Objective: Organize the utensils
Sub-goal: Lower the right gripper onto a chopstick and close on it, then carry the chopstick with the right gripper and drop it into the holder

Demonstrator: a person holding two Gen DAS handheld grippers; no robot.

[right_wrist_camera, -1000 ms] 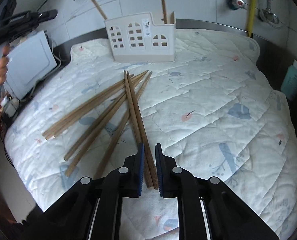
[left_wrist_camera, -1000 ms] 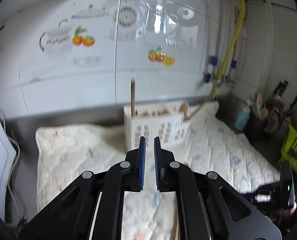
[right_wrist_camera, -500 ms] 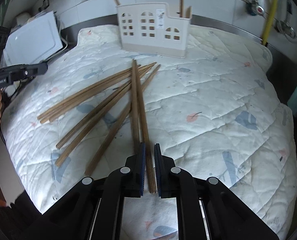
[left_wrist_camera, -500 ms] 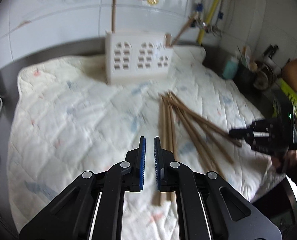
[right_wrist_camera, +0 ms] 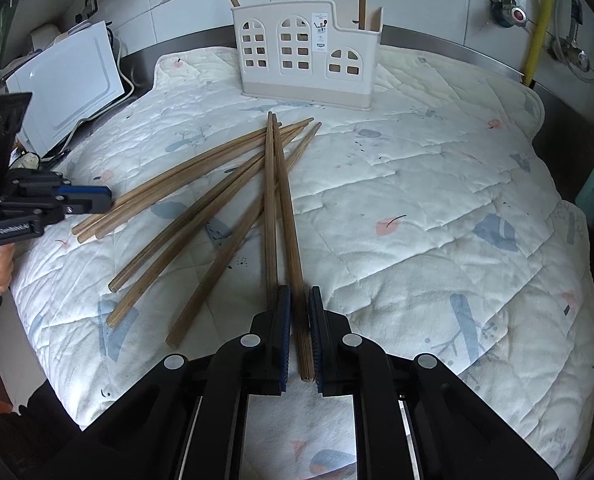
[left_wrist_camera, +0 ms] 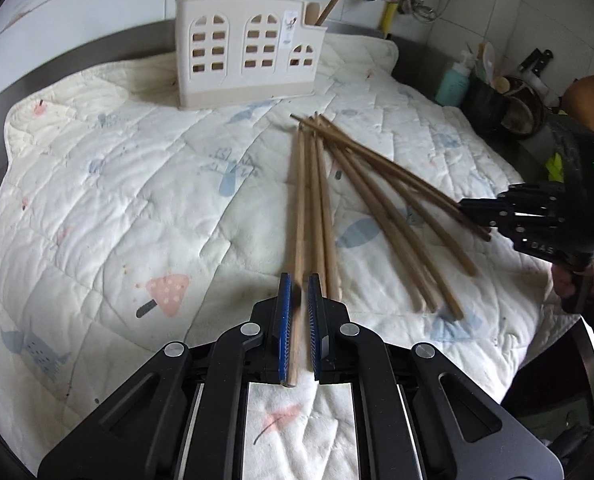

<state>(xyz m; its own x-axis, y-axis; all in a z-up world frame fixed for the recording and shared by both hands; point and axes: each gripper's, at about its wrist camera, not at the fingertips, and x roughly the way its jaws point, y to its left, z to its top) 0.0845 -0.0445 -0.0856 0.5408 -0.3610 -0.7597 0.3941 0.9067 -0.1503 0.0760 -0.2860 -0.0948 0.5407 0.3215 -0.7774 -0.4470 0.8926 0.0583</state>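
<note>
Both grippers clamp chopsticks
Left gripper point(left_wrist_camera: 297, 312) has dropped to the mat point(left_wrist_camera: 97, 208), grasping one; right gripper point(right_wrist_camera: 298, 328) grips another; holder point(right_wrist_camera: 307, 52) far.

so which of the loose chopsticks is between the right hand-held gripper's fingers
The rightmost chopstick, the near-straight one pointing at the holder. Its butt end lies between the right hand-held gripper; its neighbour passes just outside the left finger.

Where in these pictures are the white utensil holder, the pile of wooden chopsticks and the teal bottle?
white utensil holder point(right_wrist_camera: 305, 52): right wrist view, front wall.
pile of wooden chopsticks point(right_wrist_camera: 217, 196): right wrist view, mid-shaft.
teal bottle point(left_wrist_camera: 453, 85): left wrist view, its body.
</note>
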